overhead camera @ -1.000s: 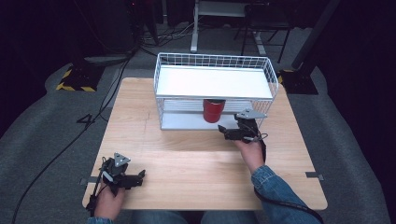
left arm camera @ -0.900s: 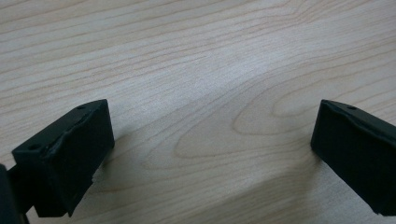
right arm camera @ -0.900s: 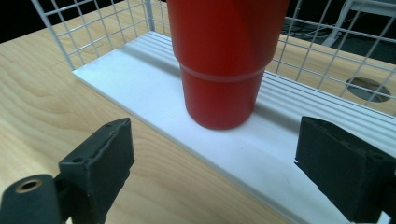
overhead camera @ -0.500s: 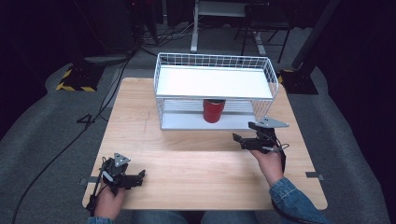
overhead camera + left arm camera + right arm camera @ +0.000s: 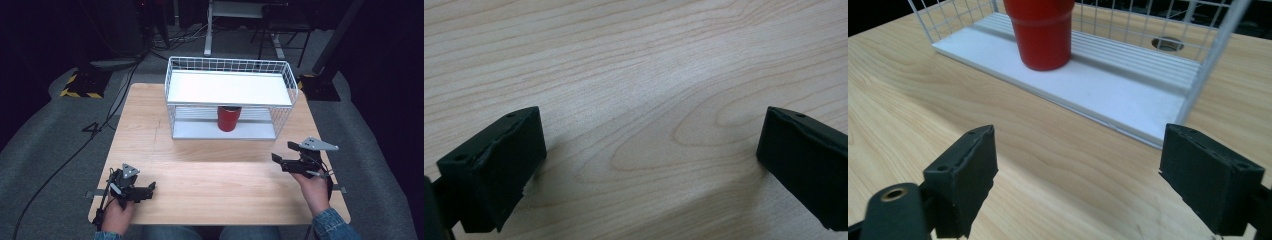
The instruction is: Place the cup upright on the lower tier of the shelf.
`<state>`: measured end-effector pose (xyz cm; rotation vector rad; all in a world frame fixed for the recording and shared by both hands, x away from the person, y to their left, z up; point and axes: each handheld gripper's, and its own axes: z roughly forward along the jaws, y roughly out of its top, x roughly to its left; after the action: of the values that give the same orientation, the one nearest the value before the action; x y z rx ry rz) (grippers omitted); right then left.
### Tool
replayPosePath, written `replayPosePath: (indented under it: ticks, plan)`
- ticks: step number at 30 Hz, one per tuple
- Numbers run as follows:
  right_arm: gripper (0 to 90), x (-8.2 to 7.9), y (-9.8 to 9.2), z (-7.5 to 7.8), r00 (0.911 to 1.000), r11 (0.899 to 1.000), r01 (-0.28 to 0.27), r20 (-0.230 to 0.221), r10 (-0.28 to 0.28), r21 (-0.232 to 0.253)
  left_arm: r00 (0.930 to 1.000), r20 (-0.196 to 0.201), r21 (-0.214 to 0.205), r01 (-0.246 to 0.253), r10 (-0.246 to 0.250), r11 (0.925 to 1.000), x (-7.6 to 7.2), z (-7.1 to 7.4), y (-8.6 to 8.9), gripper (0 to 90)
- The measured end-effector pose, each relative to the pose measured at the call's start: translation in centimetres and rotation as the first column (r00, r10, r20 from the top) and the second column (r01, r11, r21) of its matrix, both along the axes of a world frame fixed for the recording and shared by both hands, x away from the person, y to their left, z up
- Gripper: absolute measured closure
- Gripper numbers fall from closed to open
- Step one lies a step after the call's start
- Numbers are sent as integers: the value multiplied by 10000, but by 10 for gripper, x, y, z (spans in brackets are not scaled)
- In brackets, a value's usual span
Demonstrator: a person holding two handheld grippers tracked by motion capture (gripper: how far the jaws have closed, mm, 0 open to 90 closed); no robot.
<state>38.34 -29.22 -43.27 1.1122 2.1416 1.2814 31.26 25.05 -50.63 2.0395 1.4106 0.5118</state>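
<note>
From the high view I see a red cup (image 5: 229, 118) standing upright on the lower shelf of a white wire rack (image 5: 172, 82), roughly at the middle of that shelf's length and under the rack's solid white upper shelf, which hides the cup's rim from above. The rack sits toward the far edge of the wooden table (image 5: 210, 175), centred between its left and right edges.

In the right gripper view the cup (image 5: 1040, 31) is a plain glossy red plastic tumbler, tapering toward its base, with a faint ridge around the body. It rests on the ribbed strip at the back of the lower shelf, with the smooth white front part of the shelf bare before it. I can't see its mouth, as the frame cuts it off.

My right gripper (image 5: 286, 154) is held above the table near the right edge, just off the rack's near right corner, pointing left. Its jaws stand wide apart with nothing between them, and in its own view the right gripper (image 5: 1078, 170) looks across bare wood at the shelf's front edge.

My left gripper (image 5: 146, 188) lies low at the near left corner of the table, well apart from the rack. In its own view the left gripper (image 5: 649, 150) has its jaws spread wide over bare wood grain, holding nothing.
</note>
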Motion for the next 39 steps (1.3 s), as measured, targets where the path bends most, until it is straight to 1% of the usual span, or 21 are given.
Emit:
replayPosePath:
  ticks: [3, 4, 6, 8, 11, 14, 17, 22, 25, 31, 34, 35, 36, 37, 39]
  plan:
    - [154, -7, -9, -5, 9998, 10000, -17, -189, 17, 37, 10000, -1, 1, 0, 0, 10000, 0, 0, 0, 0]
    - [154, -9, -12, -7, 9996, 10000, -25, -298, 25, 12, 10000, 1, 1, 0, 0, 10000, 0, 0, 0, 0]
    - [154, -14, -17, -11, 9993, 10000, -8, -361, 6, -53, 10000, -1, -6, -6, 6, 10000, 0, 0, 0, 0]
    - [154, -17, -21, -14, 9992, 9998, -31, -392, 22, -220, 10000, -3, -7, -8, 8, 10000, 0, 0, 0, 0]
    - [154, -23, -24, -18, 9988, 9995, -23, -491, 7, -322, 10000, -3, -5, -7, 7, 10000, 0, 0, 0, 0]
    - [155, -27, -25, -24, 9977, 9985, -47, -679, 10, -537, 10000, 0, -7, -9, 9, 10000, 0, 0, 0, 0]
    - [155, -30, -25, -32, 9962, 9966, -135, -869, 64, -811, 10000, -9, -1, 1, -1, 10000, 0, 0, 0, 0]
    - [155, -33, -26, -48, 9917, 9944, -204, -1283, 70, -1037, 10000, -25, 4, 48, -48, 10000, -1, 0, 0, 0]
    - [156, -33, -26, -53, 9880, 9927, -328, -1538, 147, -1156, 10000, -24, -10, 29, -29, 10000, -1, 0, 0, 0]
    - [155, -35, -26, -66, 9797, 9889, -384, -2000, 90, -1435, 10000, -26, 3, 43, -43, 10000, -1, 0, 0, 0]
    - [152, -37, -25, -69, 9835, 9854, -391, -1805, 87, -1658, 10000, -24, 5, 46, -46, 10000, -1, 0, 0, 0]
    - [152, -38, -24, -69, 9848, 9826, -393, -1736, 73, -1816, 10000, -23, -2, 53, -53, 10000, -1, 0, 0, 0]
    - [129, -39, -23, -70, 9876, 9799, -386, -1569, 75, -1958, 10000, -27, 8, 47, -47, 10000, -1, 0, 0, 0]
    - [118, -40, -22, -72, 9891, 9821, -400, -1469, 128, -1839, 10000, -27, -4, 30, -30, 10000, -1, 0, 0, 0]
    - [116, -40, -22, -72, 9887, 9814, -434, -1490, 154, -1869, 10000, -12, -26, 2, -2, 10000, -1, 0, 0, 0]
